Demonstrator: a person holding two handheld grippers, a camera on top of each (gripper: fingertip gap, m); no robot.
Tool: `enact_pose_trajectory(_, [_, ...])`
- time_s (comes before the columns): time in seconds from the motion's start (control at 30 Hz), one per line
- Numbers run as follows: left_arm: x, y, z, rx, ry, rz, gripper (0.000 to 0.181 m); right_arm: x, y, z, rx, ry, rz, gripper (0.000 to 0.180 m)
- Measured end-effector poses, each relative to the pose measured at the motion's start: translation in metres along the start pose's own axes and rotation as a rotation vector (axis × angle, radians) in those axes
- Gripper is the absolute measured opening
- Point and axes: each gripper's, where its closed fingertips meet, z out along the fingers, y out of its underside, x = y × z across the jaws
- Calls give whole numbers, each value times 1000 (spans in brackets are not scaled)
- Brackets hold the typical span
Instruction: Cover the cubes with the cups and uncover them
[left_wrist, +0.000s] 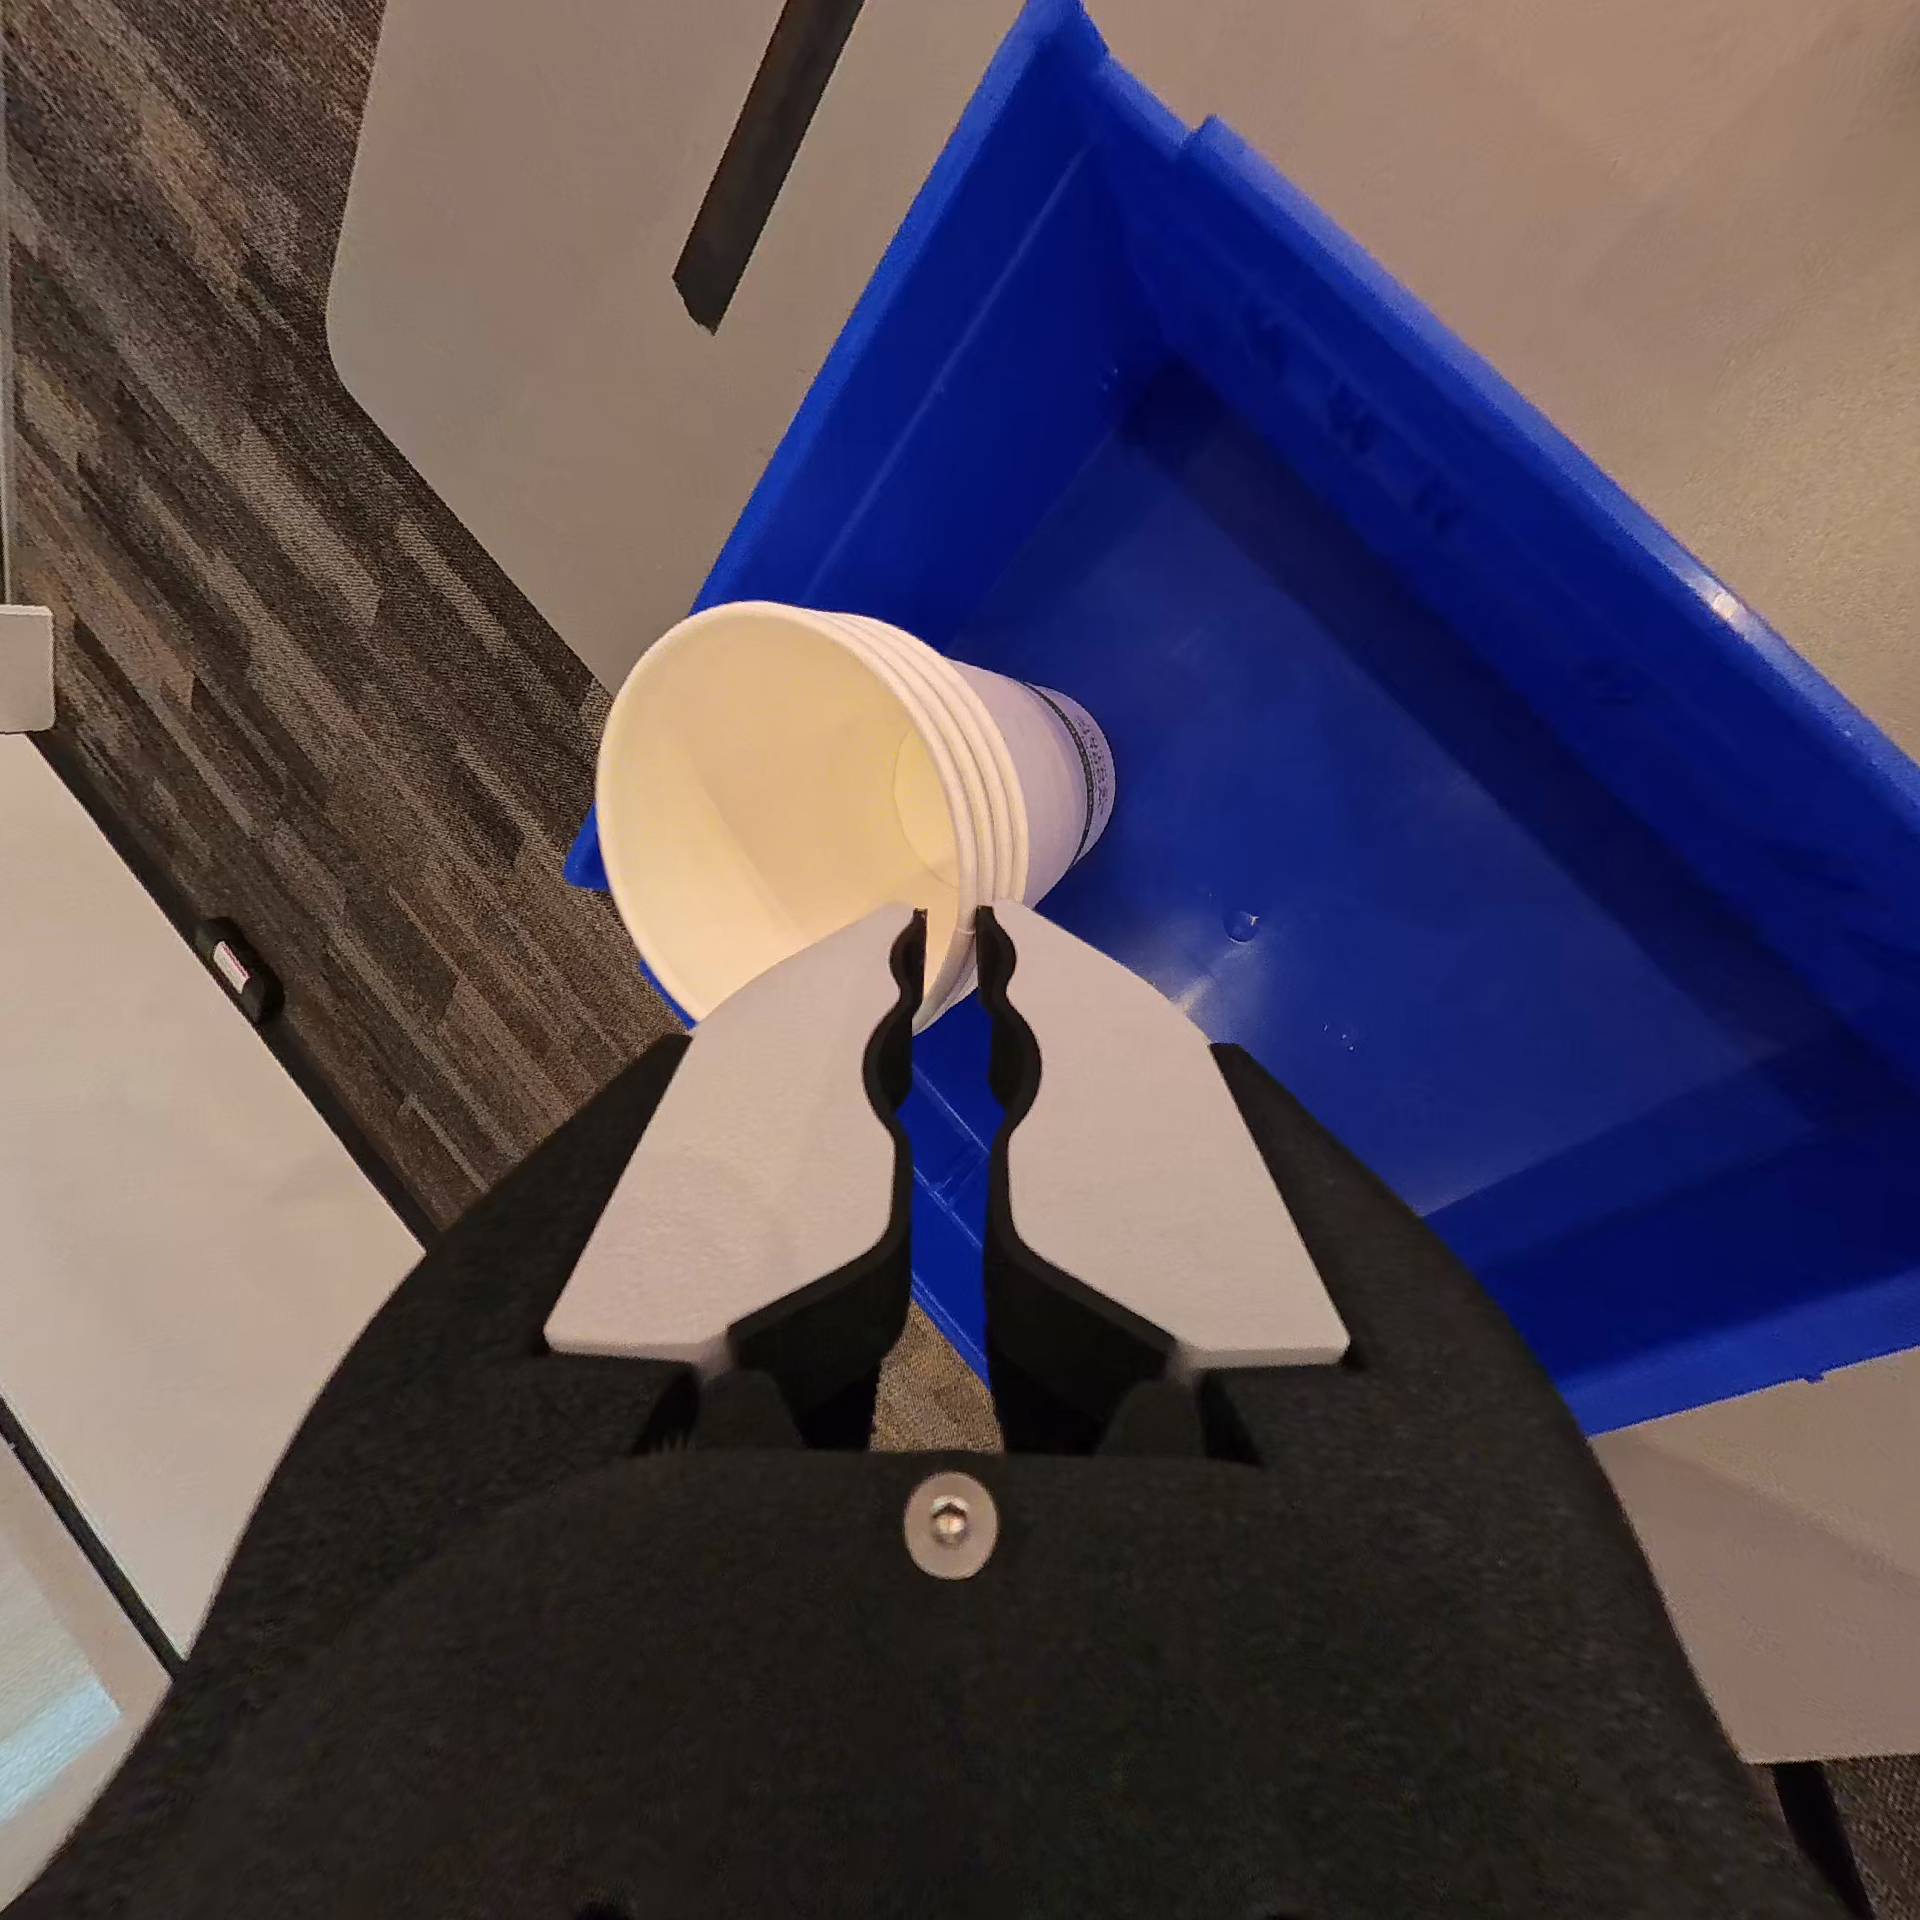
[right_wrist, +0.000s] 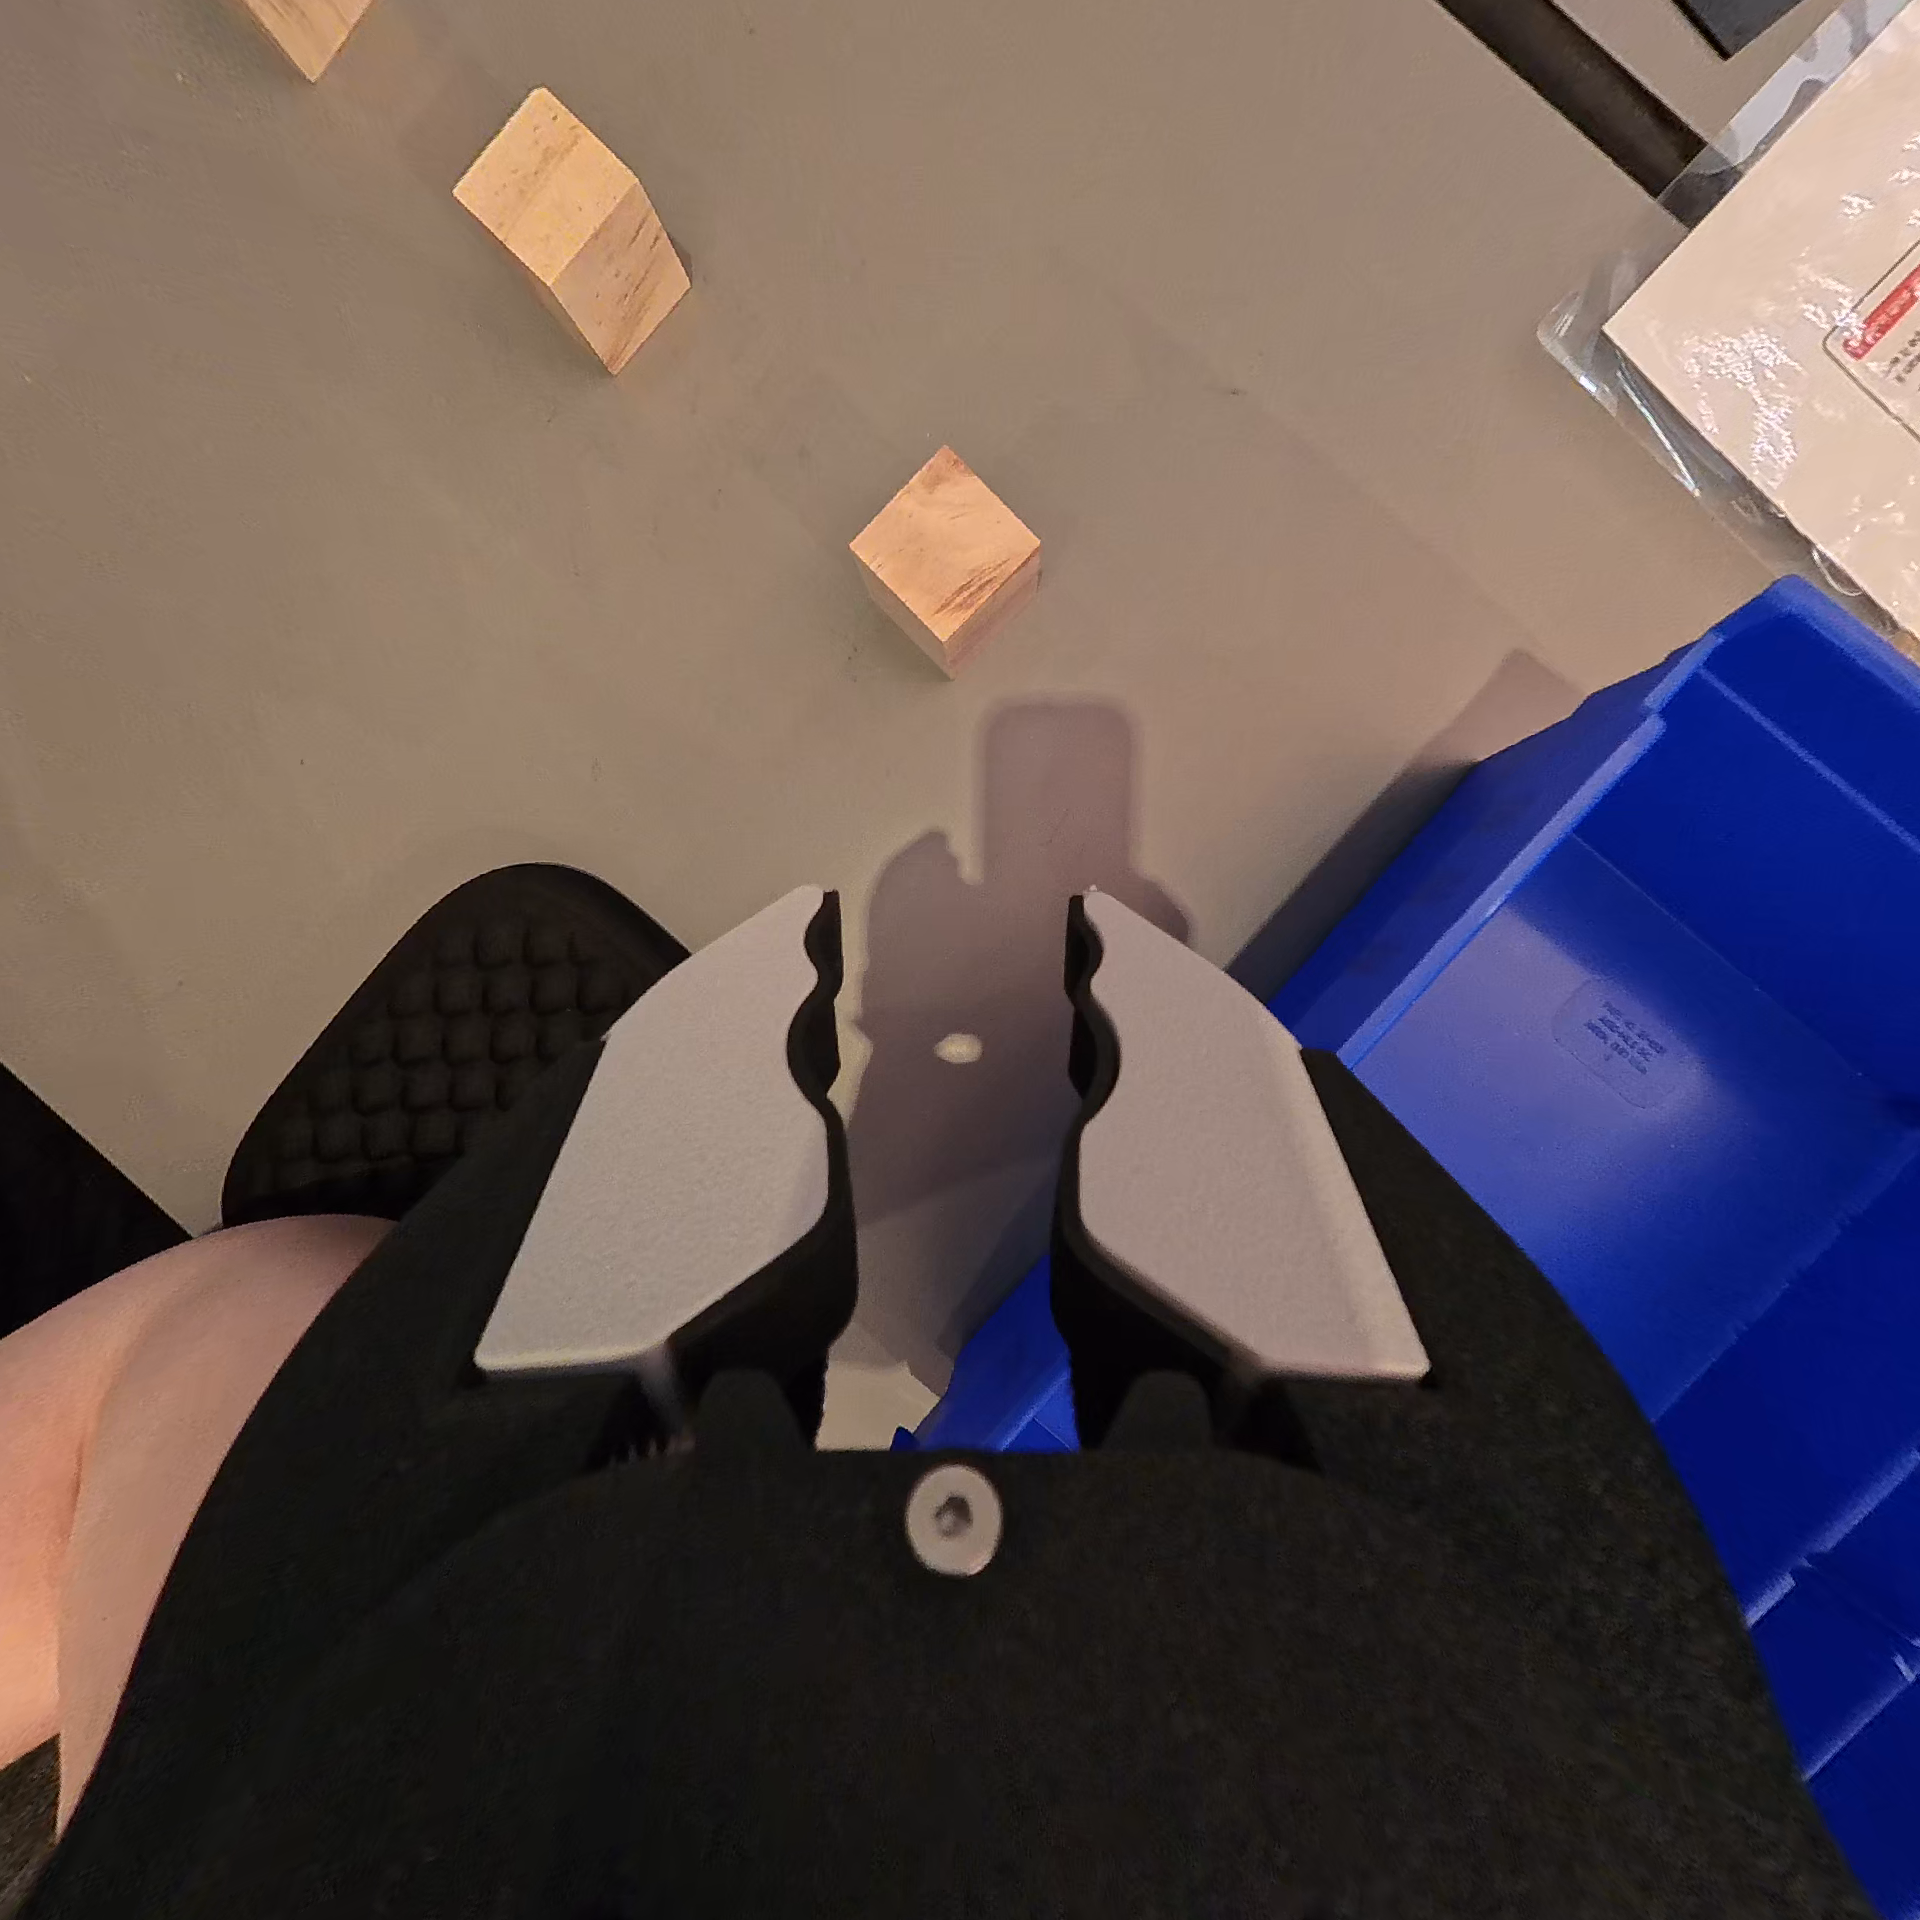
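Observation:
In the left wrist view my left gripper (left_wrist: 951, 914) is shut on the rim of a stack of several nested white paper cups (left_wrist: 831, 810). The stack lies tilted, mouth toward me, over the near-left edge of a blue bin (left_wrist: 1455, 935). In the right wrist view my right gripper (right_wrist: 954, 899) is open and empty, above the grey table. Three wooden cubes lie in a diagonal row ahead: the nearest cube (right_wrist: 945, 556), a middle cube (right_wrist: 571, 223), and a far cube (right_wrist: 307, 26) cut off by the top edge.
The blue bin (right_wrist: 1662, 1091) stands at the right of the right gripper. A plastic-wrapped white packet (right_wrist: 1766, 312) lies at the far right. A black textured chair part (right_wrist: 447, 1039) and a person's arm (right_wrist: 125, 1455) are at the lower left. Patterned carpet (left_wrist: 260, 623) shows left of the table.

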Motion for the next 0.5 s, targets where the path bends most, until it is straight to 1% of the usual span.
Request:
enact_pose_trajectory(0.13, [0,-2,0,6,-2,0,4,-1,0,1,-6,-4,-1,41])
enact_pose_trajectory(0.5, [-6,-3,-4,14,-20,-13,4,-2,1,2,-19,-14,-4,41])
